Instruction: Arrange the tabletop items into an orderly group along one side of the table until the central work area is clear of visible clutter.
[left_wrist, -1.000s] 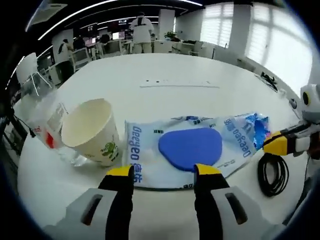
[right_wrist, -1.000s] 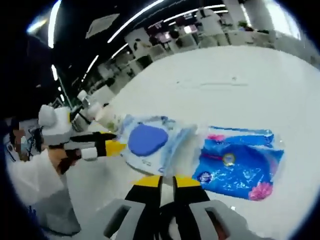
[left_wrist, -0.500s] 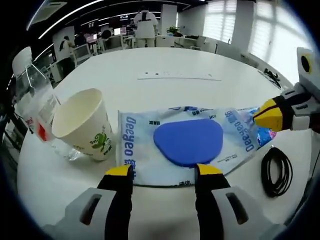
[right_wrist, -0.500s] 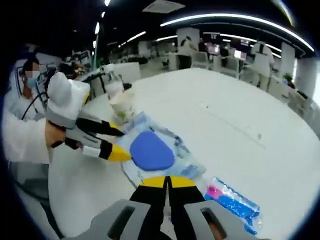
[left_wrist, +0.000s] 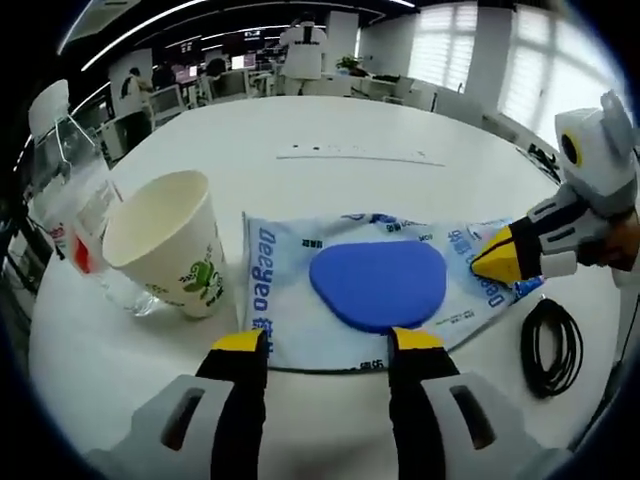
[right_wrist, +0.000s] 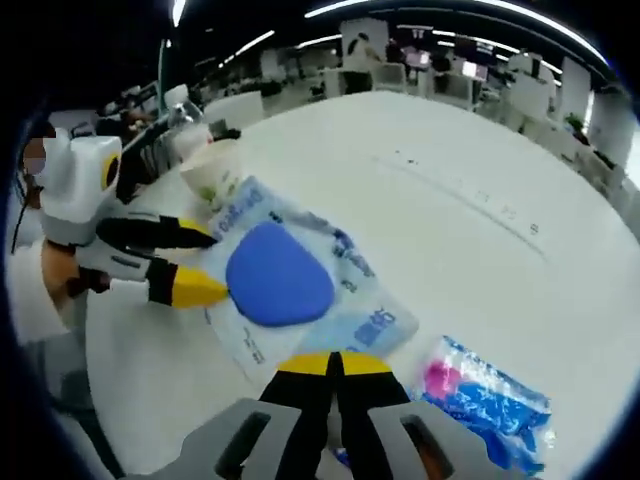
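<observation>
Left gripper is hovering at the near edge of the wipes pack, jaws apart and empty. The pack is lying flat on the white table, long axis running across the left gripper view, blue lid up. Paper cup is standing just left of the pack, a clear plastic cup beyond it. Right of the pack a coiled black cable is lying. Right gripper, jaws together, is sitting over the pack's right end; blue packet is lying beside it.
</observation>
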